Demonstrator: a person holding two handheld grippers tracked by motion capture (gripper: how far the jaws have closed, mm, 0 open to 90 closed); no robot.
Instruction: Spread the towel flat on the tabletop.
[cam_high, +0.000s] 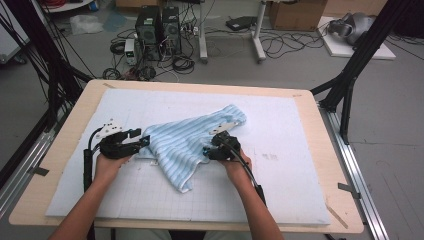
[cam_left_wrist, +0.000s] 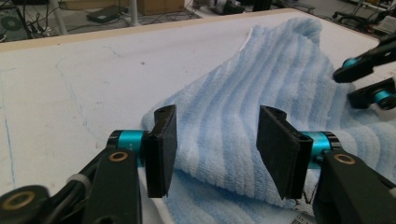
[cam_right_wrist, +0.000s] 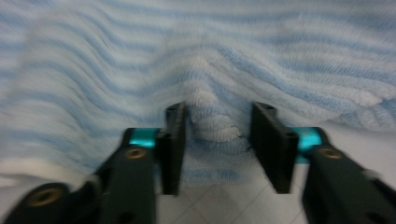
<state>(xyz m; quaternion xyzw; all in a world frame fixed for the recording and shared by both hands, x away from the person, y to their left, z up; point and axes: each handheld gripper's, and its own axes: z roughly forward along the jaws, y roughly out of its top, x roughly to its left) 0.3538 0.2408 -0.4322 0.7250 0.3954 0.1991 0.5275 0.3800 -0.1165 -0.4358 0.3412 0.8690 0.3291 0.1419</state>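
Because the striped towel (cam_high: 192, 140) lying crumpled mid-bench (cam_high: 310, 150) is soft, light and floppy, pinch its edges; left fingers (cam_left_wrist: 161, 149) gape around it, right fingers (cam_right_wrist: 175, 144) straddle a ridge, ungripped.

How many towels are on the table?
1. The striped towel lies crumpled mid-table between the left hand-held gripper and the right hand-held gripper. Its folds could hide something.

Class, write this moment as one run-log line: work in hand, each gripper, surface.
work: handling striped towel | left gripper: open, towel edge between jaws | right gripper: open, straddling towel fold | surface: white mat
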